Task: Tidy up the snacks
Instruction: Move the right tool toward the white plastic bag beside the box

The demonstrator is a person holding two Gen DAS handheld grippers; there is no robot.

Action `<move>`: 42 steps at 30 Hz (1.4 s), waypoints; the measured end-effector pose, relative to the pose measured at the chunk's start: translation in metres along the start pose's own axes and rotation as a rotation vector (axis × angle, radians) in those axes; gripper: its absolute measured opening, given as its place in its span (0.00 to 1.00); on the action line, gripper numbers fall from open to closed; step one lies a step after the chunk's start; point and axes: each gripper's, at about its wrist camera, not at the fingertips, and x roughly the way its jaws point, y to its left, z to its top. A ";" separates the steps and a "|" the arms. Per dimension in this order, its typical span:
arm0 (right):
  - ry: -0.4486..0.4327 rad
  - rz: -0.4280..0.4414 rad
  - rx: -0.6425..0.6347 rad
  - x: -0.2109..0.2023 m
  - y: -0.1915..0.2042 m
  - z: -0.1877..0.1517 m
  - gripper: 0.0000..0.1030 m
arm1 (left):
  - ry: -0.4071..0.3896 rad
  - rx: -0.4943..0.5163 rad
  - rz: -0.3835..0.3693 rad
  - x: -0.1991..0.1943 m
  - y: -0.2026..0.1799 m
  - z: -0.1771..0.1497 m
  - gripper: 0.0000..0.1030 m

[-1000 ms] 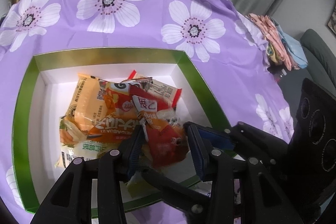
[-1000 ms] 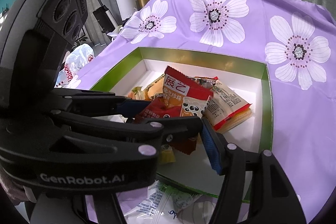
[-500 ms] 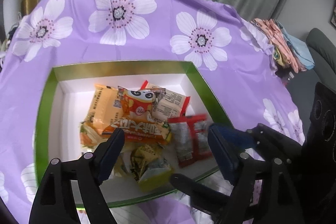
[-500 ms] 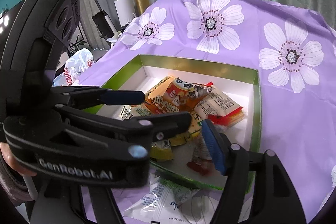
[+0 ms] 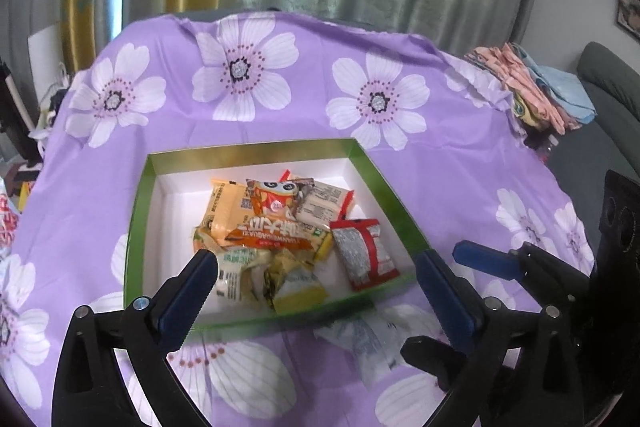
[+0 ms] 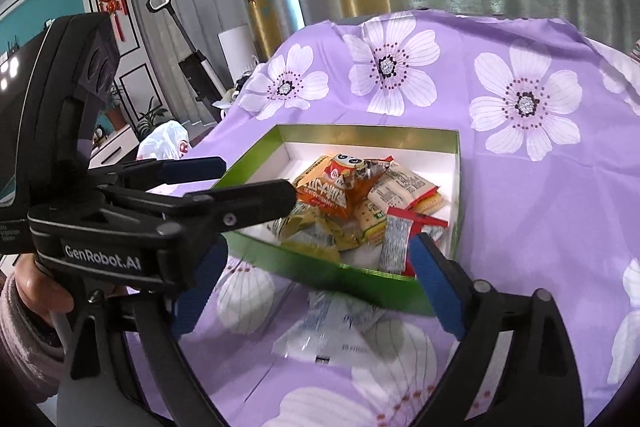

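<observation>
Dropped from the pinch a second ago, the red packet (image 5: 366, 253) lies in the green box (image 5: 134, 227). Both the left gripper (image 5: 316, 281) and right gripper (image 6: 316, 285) are opening, jaws spread, empty, the snacks (image 6: 340, 195) beyond their tips.

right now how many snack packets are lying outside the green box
1: a clear-and-white packet on the purple cloth just in front of the green box, near its front wall. Others may be hidden behind the grippers.
</observation>
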 end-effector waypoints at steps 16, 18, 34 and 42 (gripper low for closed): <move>0.032 0.012 0.026 -0.035 0.012 -0.043 0.91 | 0.020 0.035 -0.010 -0.027 -0.033 -0.036 0.97; 0.033 0.013 0.030 -0.038 0.013 -0.045 0.91 | 0.024 0.040 -0.009 -0.028 -0.036 -0.040 0.97; 0.082 0.017 0.048 -0.033 0.010 -0.066 0.91 | 0.129 -0.061 -0.058 -0.009 -0.022 -0.069 0.97; 0.125 0.028 0.049 -0.017 0.006 -0.077 0.91 | 0.170 -0.157 -0.111 0.004 -0.002 -0.084 0.97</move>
